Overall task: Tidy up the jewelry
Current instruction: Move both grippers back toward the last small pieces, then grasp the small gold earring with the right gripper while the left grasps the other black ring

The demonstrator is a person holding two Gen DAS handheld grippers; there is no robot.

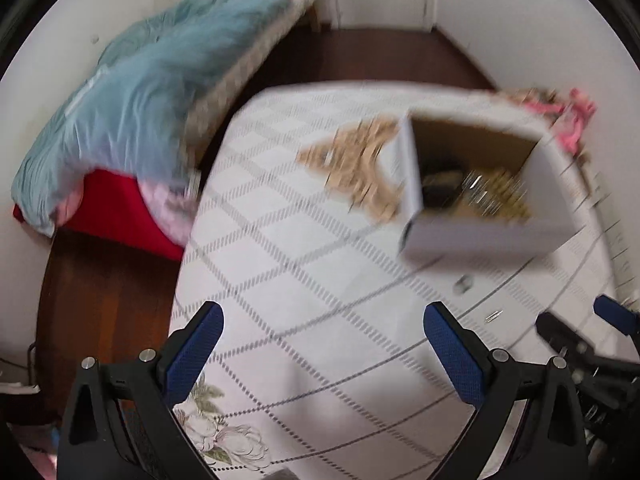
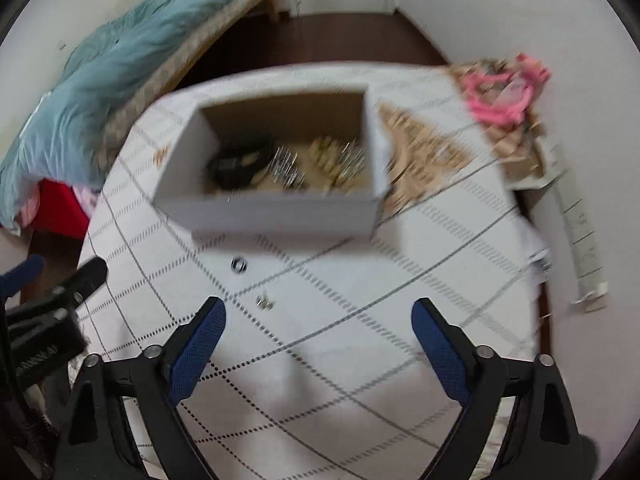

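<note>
A white cardboard box (image 2: 280,212) stands on the table and holds a blurred heap of gold and silver jewelry (image 2: 320,164) and a dark item (image 2: 236,168); it also shows in the left wrist view (image 1: 480,236). A small ring (image 2: 239,265) and a tiny silver piece (image 2: 265,303) lie loose on the cloth in front of the box. My right gripper (image 2: 318,328) is open and empty, just right of the silver piece. My left gripper (image 1: 324,336) is open and empty over bare cloth, left of the box.
A white checked tablecloth (image 2: 360,320) covers the table. A tan woven mat (image 2: 424,152) lies beside the box. Pink items (image 2: 504,92) pile at the far right corner. A bed with a blue quilt (image 1: 152,92) stands to the left.
</note>
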